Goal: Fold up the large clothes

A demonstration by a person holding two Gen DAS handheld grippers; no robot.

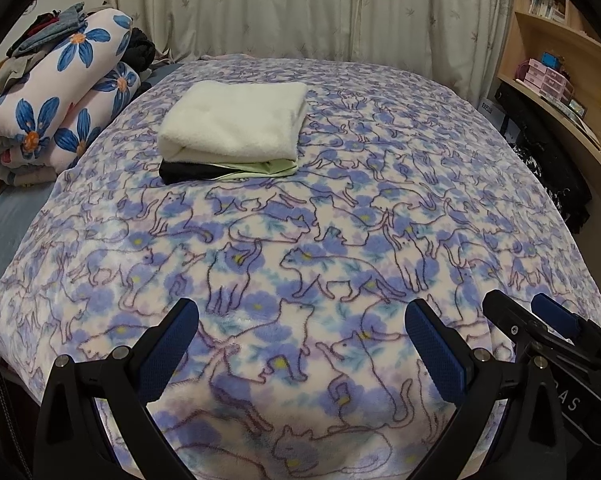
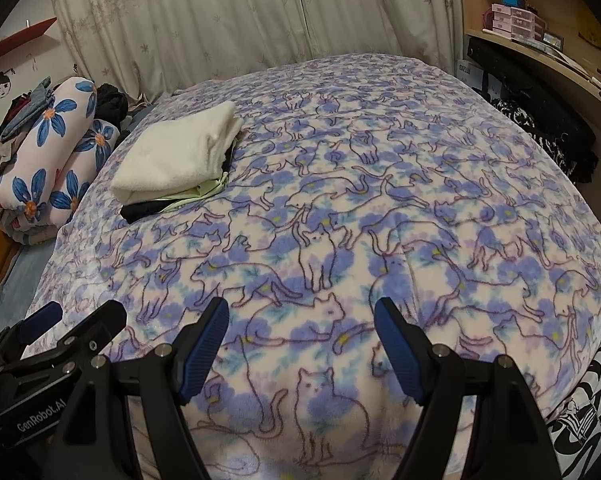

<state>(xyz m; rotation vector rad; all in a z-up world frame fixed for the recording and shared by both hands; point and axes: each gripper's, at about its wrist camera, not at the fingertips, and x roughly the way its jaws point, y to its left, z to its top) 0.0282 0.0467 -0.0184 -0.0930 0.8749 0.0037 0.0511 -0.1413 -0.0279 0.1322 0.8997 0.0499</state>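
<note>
Both your left gripper (image 1: 302, 344) and your right gripper (image 2: 302, 344) have the fingers wide open and hold nothing, side by side above the near edge of the cat-print blanket (image 1: 340, 240) that covers the bed. The folded pile of clothes (image 1: 232, 132) lies well ahead of the fingers, to the left. No unfolded garment shows between the fingers, so I think you must fetch the next one first, perhaps from the heap on the flowered quilt (image 1: 56, 108) far left.
</note>
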